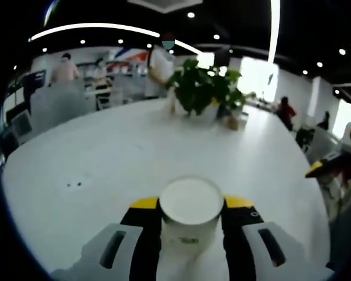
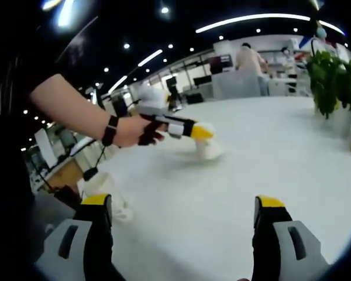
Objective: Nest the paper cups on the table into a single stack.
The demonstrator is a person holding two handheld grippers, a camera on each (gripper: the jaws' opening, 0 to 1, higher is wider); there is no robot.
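We have the left claw (image 1: 191, 212) pinching a cup (image 1: 191, 218) by its sides, jaws tight on both flanks, cup low over the white tabletop (image 1: 105, 158). In the right gripper view the same left claw (image 2: 200, 133), held by a hand (image 2: 131, 130), sits over that cup (image 2: 208, 147) mid-tabletop. Right claw (image 2: 184, 213) is spread wide, nothing between the jaws. Another pale cup-like thing (image 2: 108, 196) sits near the tabletop edge by the right claw's left jaw; too blurred to say whether it's one cup or several nested. Progress, our read: early to mid, one cup gripped, no finished stack visible, so nesting is left. Cup shows a flat white top, can't tell rim-up or rim-down, contents unknown. Plant (image 1: 202, 88) sits in its pot at the far end.
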